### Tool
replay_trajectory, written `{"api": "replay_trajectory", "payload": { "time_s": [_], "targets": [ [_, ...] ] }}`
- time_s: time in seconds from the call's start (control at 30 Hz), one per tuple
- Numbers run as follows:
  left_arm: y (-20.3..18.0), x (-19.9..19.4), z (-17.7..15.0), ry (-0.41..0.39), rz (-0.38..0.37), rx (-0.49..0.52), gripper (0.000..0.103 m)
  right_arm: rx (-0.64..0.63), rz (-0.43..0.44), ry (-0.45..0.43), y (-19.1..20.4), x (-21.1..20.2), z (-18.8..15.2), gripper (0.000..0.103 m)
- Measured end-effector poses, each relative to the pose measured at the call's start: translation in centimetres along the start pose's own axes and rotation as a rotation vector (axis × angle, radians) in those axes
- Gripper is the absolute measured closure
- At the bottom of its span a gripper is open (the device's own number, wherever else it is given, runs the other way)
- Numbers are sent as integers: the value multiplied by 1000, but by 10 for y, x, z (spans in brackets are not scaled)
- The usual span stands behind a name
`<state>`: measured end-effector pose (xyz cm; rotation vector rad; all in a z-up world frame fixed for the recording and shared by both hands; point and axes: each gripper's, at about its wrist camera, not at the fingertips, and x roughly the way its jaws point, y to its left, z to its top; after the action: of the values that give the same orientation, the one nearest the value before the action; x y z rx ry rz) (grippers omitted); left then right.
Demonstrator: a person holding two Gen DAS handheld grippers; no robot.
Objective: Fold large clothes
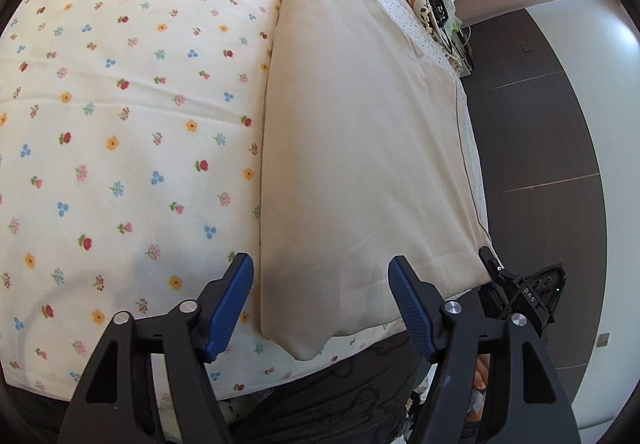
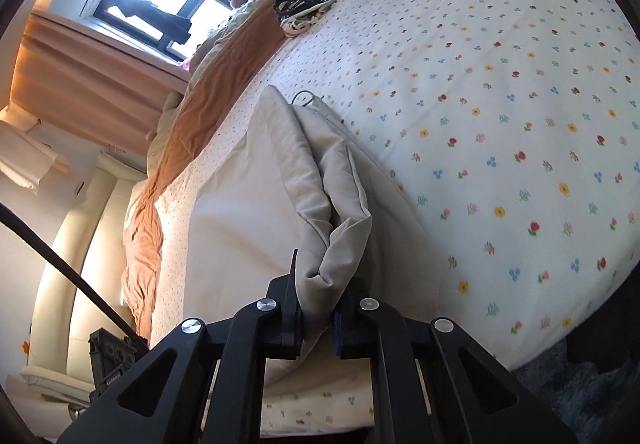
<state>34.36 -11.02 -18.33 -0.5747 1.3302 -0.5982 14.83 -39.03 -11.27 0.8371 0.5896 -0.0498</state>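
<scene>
Large beige cotton garment [image 1: 360, 131], already folded into a long panel, lies flat on the bed with the white floral-print sheet [image 1: 120, 91], running along the side near the dark floor [image 1: 540, 131].

Left tool [image 1: 321, 296] hovers over the garment's near end with its blue-padded fingers [image 1: 232, 304] spread wide, gripping nothing. Right tool [image 2: 318, 324] is clamped on a bunched, multi-layer corner of the beige cloth [image 2: 340, 244]; that corner is lifted off the sheet, the rest trails back toward the far end.

Step in hand, by my read: take the opposite near corner with the left tool so both ends of the short edge are held before the next fold.

Doing it well:
- drop the left tool onto the rounded near corner, one pad under all layers, not just the top ply
- close fully before any lift, cloth looks thick and slippery
- match the right tool's height, keep the edge taut between both
- carry the edge straight along the panel, lay down edge to edge.

Risk: layers slipping apart in the right grip, which looks bunched.
</scene>
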Motion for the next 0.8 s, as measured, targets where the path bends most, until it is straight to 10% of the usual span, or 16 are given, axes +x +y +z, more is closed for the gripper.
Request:
{"api": "replay_trajectory", "payload": {
  "time_s": [0.8],
  "targets": [
    [-6,7,17,-4,0,5,40,44,-70,64,-15,-11,13,86]
  ]
}}
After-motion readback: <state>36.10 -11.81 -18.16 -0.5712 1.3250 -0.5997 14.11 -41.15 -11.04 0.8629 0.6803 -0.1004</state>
